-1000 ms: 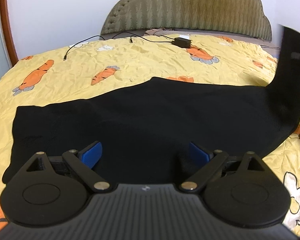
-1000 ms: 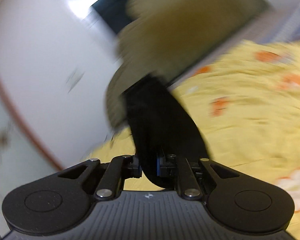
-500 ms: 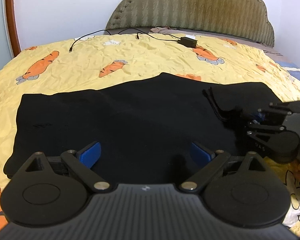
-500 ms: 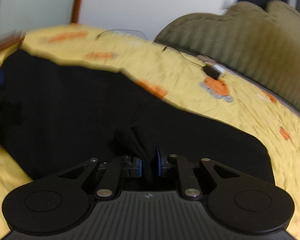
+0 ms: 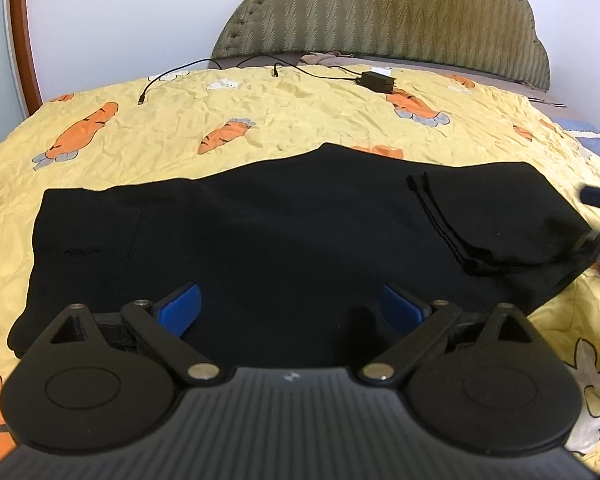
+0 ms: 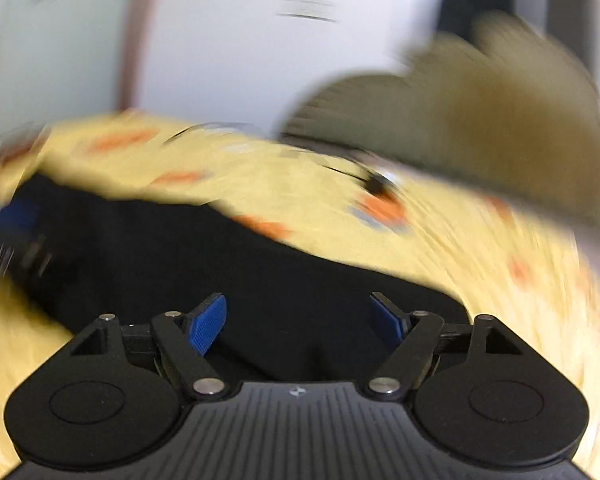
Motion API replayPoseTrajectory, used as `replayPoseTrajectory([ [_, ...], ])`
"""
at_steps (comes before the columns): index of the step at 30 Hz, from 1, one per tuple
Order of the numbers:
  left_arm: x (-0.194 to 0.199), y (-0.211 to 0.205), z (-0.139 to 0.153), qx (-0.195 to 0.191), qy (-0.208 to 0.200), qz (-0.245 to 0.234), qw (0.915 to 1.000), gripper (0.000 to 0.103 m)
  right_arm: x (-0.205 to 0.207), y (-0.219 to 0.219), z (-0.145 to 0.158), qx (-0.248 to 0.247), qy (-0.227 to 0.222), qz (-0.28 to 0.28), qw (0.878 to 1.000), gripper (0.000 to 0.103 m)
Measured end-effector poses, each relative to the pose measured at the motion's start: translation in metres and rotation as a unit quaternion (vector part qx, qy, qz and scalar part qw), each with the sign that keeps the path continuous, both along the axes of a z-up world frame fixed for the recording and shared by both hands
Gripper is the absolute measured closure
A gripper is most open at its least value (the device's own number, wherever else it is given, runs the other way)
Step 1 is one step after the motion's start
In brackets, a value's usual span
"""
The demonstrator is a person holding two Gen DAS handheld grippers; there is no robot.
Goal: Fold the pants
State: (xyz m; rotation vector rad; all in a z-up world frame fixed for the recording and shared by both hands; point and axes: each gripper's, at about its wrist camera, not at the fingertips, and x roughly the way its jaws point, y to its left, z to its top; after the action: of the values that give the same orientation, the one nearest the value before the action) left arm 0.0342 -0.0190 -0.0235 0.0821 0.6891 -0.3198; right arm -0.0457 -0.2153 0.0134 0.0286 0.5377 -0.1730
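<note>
Over the near edge of the black pants [image 5: 268, 240], the left gripper [image 5: 290, 310] stands wide apart, pinching nothing. At the right end, the right gripper [image 6: 298, 318] has just been opening; its blue pads [image 6: 206, 324] are spread and clear of cloth. Pants lie across the yellow carrot-print bedspread [image 5: 260, 120], leg ends [image 5: 496, 216] folded over. A charger [image 5: 376, 80] lies far back by the headboard [image 5: 380, 12]. A second ago that leg hung lifted in clenched jaws.

Bed [image 5: 260, 128] with yellow carrot-print cover. Black pants [image 5: 280, 240] lie flat across near side, right end folded over. Charger [image 5: 377, 80] and cable [image 5: 172, 76] at far side.
</note>
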Motion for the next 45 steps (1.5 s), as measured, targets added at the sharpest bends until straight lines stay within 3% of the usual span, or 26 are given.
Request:
replayPoseTrajectory([
  [1,0.0,-0.001,0.002,0.001,-0.004,-0.001,1.0,0.007,-0.009,-0.028,0.002,0.068,-0.002,-0.048,0.997,0.025],
  [2,0.0,-0.001,0.003,0.002,-0.007,-0.001,1.0,0.007,-0.021,-0.061,0.0,0.15,-0.007,-0.097,0.984,0.025],
  [3,0.0,-0.002,0.004,0.003,-0.01,-0.002,0.9999,0.007,-0.034,-0.094,-0.007,0.23,-0.013,-0.144,0.962,0.025],
  [5,0.002,-0.003,0.006,0.001,-0.01,-0.001,0.9999,0.007,-0.051,-0.143,-0.029,0.343,-0.014,-0.207,0.916,0.025],
  [7,0.009,-0.011,0.009,0.003,-0.003,0.0,1.0,0.007,-0.06,-0.169,-0.052,0.422,-0.027,-0.228,0.877,0.025],
  [9,0.012,-0.023,0.016,0.0,-0.009,-0.018,0.9998,0.007,-0.064,-0.176,-0.065,0.478,-0.058,-0.205,0.852,0.025],
  [12,0.011,-0.044,0.026,-0.006,-0.028,-0.043,0.9986,0.007,-0.054,-0.173,-0.069,0.493,-0.066,-0.18,0.849,0.025],
  [15,0.011,-0.071,0.028,0.012,-0.039,-0.069,0.9968,0.007,-0.047,-0.175,-0.073,0.527,-0.067,-0.156,0.833,0.026],
  [16,0.012,-0.08,0.026,0.016,-0.038,-0.08,0.996,0.008,-0.045,-0.175,-0.071,0.517,-0.058,-0.151,0.84,0.034],
  [18,0.015,-0.097,0.024,0.016,-0.033,-0.106,0.9936,0.008,-0.036,-0.175,-0.067,0.463,-0.014,-0.159,0.872,0.058],
  [19,0.018,-0.105,0.02,0.019,-0.028,-0.115,0.9928,0.01,-0.034,-0.176,-0.069,0.449,-0.003,-0.155,0.88,0.069],
  [20,0.021,-0.113,0.016,0.025,-0.023,-0.12,0.9922,0.013,-0.028,-0.181,-0.072,0.451,0.001,-0.151,0.88,0.069],
  [23,0.027,-0.131,0.0,0.066,-0.004,-0.124,0.99,0.02,-0.031,-0.191,-0.074,0.498,-0.005,-0.134,0.857,0.069],
  [24,0.028,-0.133,-0.006,0.075,-0.001,-0.126,0.9892,0.021,-0.031,-0.194,-0.078,0.523,-0.016,-0.115,0.844,0.069],
  [27,0.027,-0.132,-0.018,0.073,0.007,-0.127,0.9892,0.02,-0.029,-0.206,-0.094,0.587,-0.022,-0.118,0.801,0.067],
  [28,0.027,-0.129,-0.02,0.065,0.009,-0.124,0.9901,0.02,-0.025,-0.209,-0.097,0.592,-0.022,-0.109,0.798,0.067],
  [31,0.029,-0.128,-0.021,0.064,0.008,-0.125,0.9901,0.019,-0.013,-0.206,-0.089,0.568,-0.005,-0.1,0.817,0.065],
  [35,0.029,-0.124,-0.021,0.051,0.009,-0.129,0.9903,0.029,-0.005,-0.179,-0.062,0.473,0.007,-0.091,0.877,0.083],
  [37,0.027,-0.121,-0.019,0.039,0.009,-0.13,0.9907,0.035,-0.004,-0.167,-0.05,0.435,0.004,-0.096,0.895,0.085],
  [39,0.024,-0.116,-0.017,0.033,0.007,-0.129,0.9911,0.042,-0.002,-0.16,-0.04,0.421,-0.003,-0.091,0.902,0.087],
  [41,0.021,-0.107,-0.012,0.033,0.0,-0.118,0.9925,0.042,0.003,-0.152,-0.029,0.402,-0.011,-0.089,0.911,0.088],
  [45,0.014,-0.074,-0.001,0.026,-0.019,-0.08,0.9963,0.042,0.007,-0.136,-0.007,0.39,-0.03,-0.074,0.917,0.089],
])
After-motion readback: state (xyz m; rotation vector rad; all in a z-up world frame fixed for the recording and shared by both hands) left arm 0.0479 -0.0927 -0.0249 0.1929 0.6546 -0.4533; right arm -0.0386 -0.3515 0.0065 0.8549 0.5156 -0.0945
